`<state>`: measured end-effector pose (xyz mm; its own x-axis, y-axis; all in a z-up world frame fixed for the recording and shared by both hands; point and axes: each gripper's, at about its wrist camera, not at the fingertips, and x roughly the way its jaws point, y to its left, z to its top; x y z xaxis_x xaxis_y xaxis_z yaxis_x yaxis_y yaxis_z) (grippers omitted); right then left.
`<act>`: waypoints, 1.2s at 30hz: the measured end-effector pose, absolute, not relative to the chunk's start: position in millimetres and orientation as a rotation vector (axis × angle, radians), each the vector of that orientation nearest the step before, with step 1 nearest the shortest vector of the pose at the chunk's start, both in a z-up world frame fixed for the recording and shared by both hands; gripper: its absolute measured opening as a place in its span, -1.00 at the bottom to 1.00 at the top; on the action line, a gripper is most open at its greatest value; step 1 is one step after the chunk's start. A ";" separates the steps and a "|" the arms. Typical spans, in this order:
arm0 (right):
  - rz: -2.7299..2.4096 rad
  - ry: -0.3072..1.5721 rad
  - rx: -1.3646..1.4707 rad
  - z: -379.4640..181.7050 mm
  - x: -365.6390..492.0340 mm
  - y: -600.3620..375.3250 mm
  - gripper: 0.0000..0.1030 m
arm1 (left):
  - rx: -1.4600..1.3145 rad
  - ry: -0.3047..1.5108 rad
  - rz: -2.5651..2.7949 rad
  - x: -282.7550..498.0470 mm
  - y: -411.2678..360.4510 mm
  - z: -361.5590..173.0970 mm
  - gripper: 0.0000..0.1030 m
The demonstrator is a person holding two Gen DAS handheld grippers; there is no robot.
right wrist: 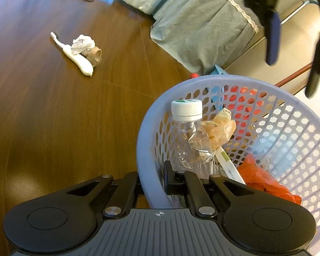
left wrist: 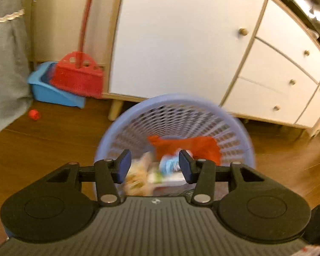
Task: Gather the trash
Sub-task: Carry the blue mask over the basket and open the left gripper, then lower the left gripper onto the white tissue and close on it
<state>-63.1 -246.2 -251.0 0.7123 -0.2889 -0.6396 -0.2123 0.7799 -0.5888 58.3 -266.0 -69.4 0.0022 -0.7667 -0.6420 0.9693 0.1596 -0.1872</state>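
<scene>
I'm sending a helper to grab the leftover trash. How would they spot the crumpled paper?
Start at the grey-green bed skirt and look out across the bare brown floor. A small pile lies there alone. The crumpled paper is its white, wrinkled ball, resting on a smooth cream handle-shaped thing beside a tan tube.

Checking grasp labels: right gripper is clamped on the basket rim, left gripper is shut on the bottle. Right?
Not quite. The left gripper is open and holds nothing, per the left wrist view; the bottle stands inside the basket. The right gripper is indeed clamped on the rim.
</scene>
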 end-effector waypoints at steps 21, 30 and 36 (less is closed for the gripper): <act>-0.048 0.799 -0.701 -251.1 -61.7 -246.7 -0.96 | 0.290 0.927 -0.721 202.7 -74.5 -182.2 -0.12; -0.032 0.805 -0.725 -252.8 -66.2 -246.5 -0.96 | 0.384 0.950 -0.740 211.2 -102.6 -228.4 -0.14; -0.031 0.802 -0.720 -251.5 -67.8 -248.3 -0.96 | 0.440 0.978 -0.727 220.0 -114.5 -248.6 -0.24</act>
<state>-67.8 -248.3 -251.5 0.7078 -0.2872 -0.6454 -0.2367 0.7644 -0.5997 220.0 -114.5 -248.6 0.3559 -0.3537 -0.8650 0.7266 0.6868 0.0181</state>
